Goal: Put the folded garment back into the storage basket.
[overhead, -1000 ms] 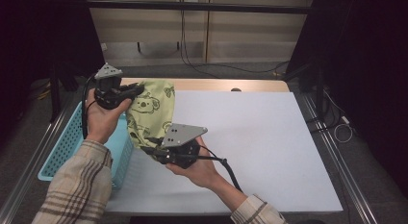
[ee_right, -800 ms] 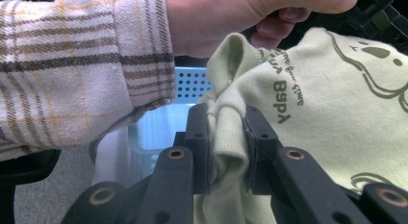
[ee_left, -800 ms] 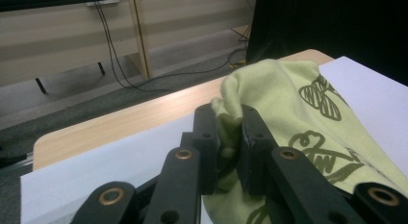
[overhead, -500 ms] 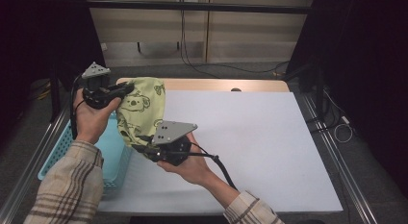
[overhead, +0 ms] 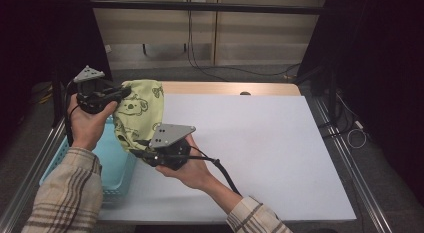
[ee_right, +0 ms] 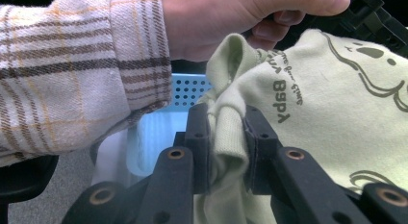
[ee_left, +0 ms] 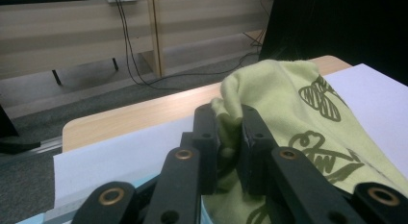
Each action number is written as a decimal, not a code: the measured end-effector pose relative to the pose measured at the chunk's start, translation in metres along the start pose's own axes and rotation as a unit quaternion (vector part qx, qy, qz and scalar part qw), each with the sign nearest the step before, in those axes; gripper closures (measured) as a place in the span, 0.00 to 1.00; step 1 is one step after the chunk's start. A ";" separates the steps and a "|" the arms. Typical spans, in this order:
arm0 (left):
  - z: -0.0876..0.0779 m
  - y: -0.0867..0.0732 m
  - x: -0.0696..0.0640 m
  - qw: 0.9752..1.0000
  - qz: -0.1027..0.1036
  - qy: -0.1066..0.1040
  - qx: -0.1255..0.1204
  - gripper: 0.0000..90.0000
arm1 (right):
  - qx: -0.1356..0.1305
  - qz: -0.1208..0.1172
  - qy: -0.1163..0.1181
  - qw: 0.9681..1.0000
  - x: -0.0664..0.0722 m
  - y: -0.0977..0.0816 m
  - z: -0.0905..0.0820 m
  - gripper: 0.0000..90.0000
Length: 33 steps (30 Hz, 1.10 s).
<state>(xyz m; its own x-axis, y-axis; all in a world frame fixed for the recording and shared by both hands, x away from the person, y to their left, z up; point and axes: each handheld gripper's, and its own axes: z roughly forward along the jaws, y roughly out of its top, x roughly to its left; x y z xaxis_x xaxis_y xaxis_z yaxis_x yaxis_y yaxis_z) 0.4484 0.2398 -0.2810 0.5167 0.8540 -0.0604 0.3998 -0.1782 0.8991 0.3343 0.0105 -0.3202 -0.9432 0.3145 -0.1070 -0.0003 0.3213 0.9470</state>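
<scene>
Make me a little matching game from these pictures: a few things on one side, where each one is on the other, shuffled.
Things:
1. green cloth
2. blue basket
3. white sheet
4. left gripper

Places:
A. at the table's left edge
B. pinching the cloth's upper end
C. held up between both grippers
D. spread over the tabletop

Pairs: 1-C, 2-A, 3-D, 4-B

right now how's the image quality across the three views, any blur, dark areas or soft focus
High view: the white table is evenly lit, the side margins fall to near black, and the green cloth reads sharp. Left gripper view: the left tongs up close are slightly soft, the top right corner is black. Right gripper view: the right tongs and plaid sleeve are a bit soft, the cloth print legible.
</scene>
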 end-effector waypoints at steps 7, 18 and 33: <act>-0.004 -0.003 0.007 1.000 -0.006 -0.002 0.005 0.89 | 0.003 0.001 0.008 1.000 0.001 0.001 0.009 0.84; -0.013 -0.009 0.026 1.000 -0.007 0.019 0.005 0.89 | 0.005 0.000 0.018 1.000 0.002 0.006 0.028 0.84; -0.017 -0.020 0.044 0.999 -0.016 0.029 0.014 0.89 | 0.012 0.002 0.030 0.999 0.001 0.007 0.048 0.84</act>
<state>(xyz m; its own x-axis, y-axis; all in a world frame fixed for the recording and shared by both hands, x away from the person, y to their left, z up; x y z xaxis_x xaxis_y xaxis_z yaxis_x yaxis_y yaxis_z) 0.4506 0.2895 -0.2948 0.4600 0.8857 -0.0627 0.4368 -0.1643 0.8845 0.3491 0.0560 -0.3283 -0.9615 0.2618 -0.0834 0.0116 0.3419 0.9397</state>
